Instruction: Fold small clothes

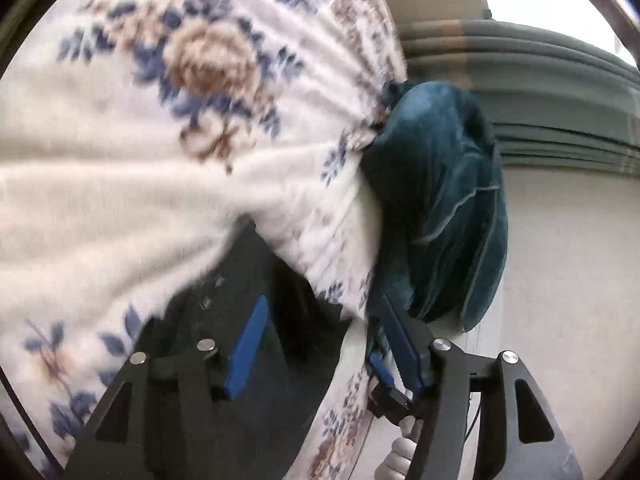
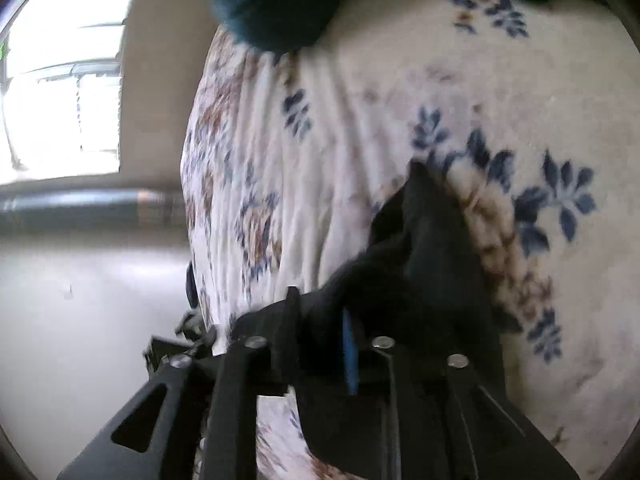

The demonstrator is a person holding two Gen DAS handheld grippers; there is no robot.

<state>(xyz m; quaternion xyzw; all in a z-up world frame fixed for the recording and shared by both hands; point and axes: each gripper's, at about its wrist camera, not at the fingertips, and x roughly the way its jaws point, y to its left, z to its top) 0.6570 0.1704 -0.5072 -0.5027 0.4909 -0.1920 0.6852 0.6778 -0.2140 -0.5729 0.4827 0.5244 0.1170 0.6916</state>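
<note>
A small black garment (image 1: 256, 312) lies on a white floral blanket (image 1: 120, 160). In the left wrist view my left gripper (image 1: 320, 320) is open, its blue pads (image 1: 248, 344) spread wide over the black cloth. My right gripper shows at that view's lower right, shut on the garment's edge. In the right wrist view my right gripper (image 2: 320, 320) is shut on the bunched black garment (image 2: 420, 264), which covers its fingertips and hangs in front of the blanket (image 2: 400, 100).
A teal velvet cushion (image 1: 440, 200) sits at the blanket's far edge; it also shows at the top of the right wrist view (image 2: 276, 4). Beyond are a pale floor (image 2: 80, 300), a dark curtain band (image 1: 540, 80) and a bright window (image 2: 64, 80).
</note>
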